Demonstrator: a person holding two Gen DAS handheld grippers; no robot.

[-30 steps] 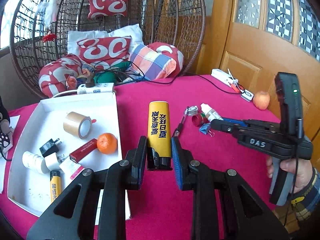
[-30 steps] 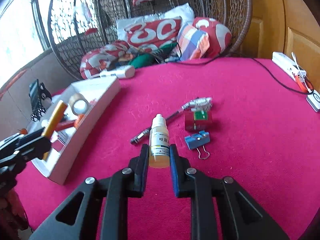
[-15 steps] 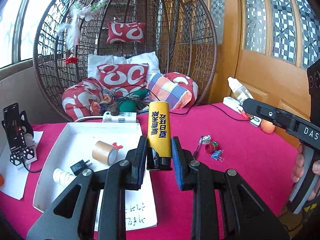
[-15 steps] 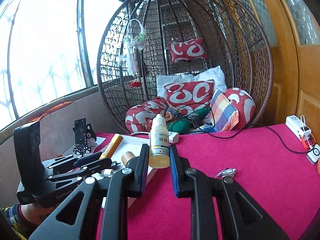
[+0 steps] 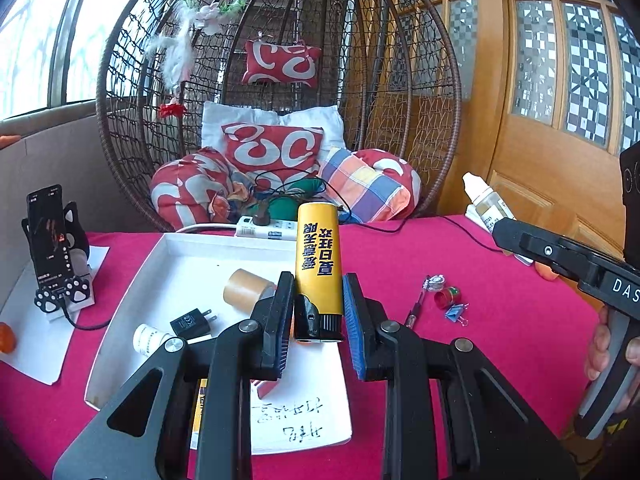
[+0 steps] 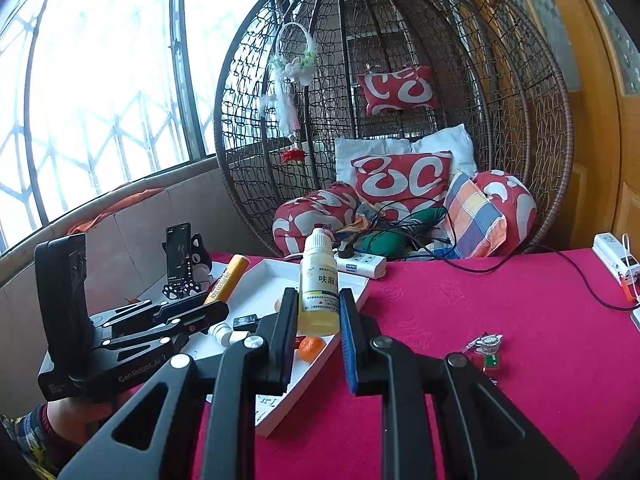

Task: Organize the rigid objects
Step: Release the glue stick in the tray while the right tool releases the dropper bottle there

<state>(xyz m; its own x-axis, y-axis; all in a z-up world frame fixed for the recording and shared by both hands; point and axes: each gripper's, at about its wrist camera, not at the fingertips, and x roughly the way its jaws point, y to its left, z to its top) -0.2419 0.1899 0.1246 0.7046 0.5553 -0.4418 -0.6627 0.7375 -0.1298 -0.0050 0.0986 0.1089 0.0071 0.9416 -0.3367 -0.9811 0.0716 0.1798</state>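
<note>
My left gripper [image 5: 317,316] is shut on a yellow lighter [image 5: 318,258] with a black base, held above the near end of the white tray [image 5: 132,280]. My right gripper [image 6: 319,320] is shut on a small dropper bottle [image 6: 319,280] of yellowish liquid, held over the tray's right rim [image 6: 320,360]. The tray holds a tape roll [image 5: 246,292], a black charger [image 5: 192,320], a white bottle [image 5: 150,338] and an orange [image 6: 312,348]. A pen [image 5: 416,308], a red cap [image 5: 446,298] and a blue binder clip [image 5: 456,314] lie on the red tablecloth to the right.
A phone on a cat stand [image 5: 54,248] stands at the left on white paper. A power strip [image 5: 264,228] with cables lies at the table's far edge, before a wicker egg chair [image 5: 280,80] with cushions. A wooden door [image 5: 560,120] is at right.
Both grippers have risen from the table with their objects and moved left towards the tray; the views tilted up from the tabletop to the chair.
</note>
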